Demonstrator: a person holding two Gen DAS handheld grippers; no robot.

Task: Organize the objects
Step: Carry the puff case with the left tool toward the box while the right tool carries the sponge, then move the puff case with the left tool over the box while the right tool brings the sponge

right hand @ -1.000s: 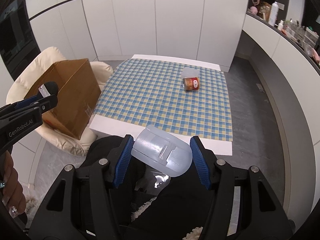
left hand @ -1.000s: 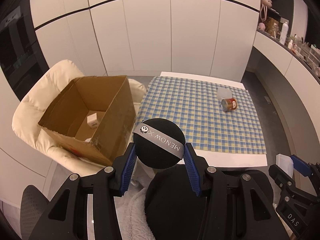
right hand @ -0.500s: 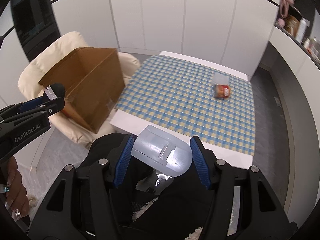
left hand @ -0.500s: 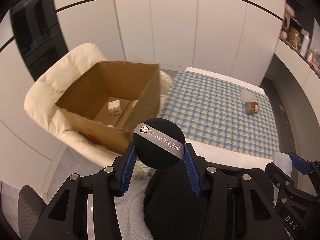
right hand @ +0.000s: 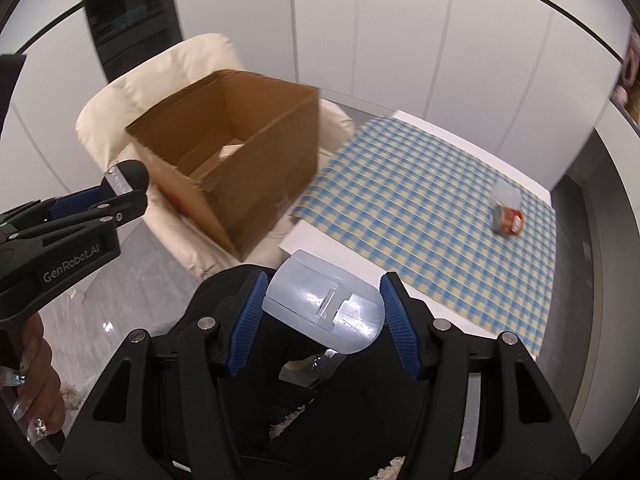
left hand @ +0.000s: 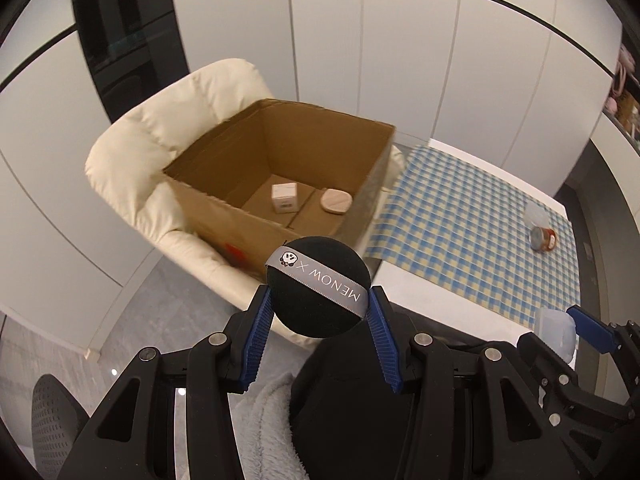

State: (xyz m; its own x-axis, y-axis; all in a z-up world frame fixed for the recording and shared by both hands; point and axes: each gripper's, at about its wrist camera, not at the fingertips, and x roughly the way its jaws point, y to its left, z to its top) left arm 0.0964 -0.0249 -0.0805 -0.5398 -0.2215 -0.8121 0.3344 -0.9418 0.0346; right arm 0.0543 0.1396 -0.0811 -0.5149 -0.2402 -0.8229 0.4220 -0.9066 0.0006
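My left gripper (left hand: 318, 306) is shut on a round black sponge puff (left hand: 316, 280) with a grey ribbon, held in the air short of an open cardboard box (left hand: 248, 220). The box sits on a cream armchair (left hand: 176, 116) and holds a small white carton (left hand: 284, 197) and a pink oval pad (left hand: 336, 200). My right gripper (right hand: 323, 306) is shut on a translucent pale blue plastic case (right hand: 324, 308), off the near corner of the table. In the right wrist view the left gripper (right hand: 120, 192) with the puff shows at far left, beside the box (right hand: 256, 184).
A white table with a blue and yellow checked cloth (left hand: 472, 216) stands right of the box; on it lies a small jar with a red label (left hand: 542, 239) and a clear lid behind it. White cabinet doors fill the back. A hand (right hand: 36, 396) grips the left tool's handle.
Both grippers have swung left toward the armchair; the box has moved from the left side to the middle of both views and looks nearer. Each gripper keeps hold of its object.
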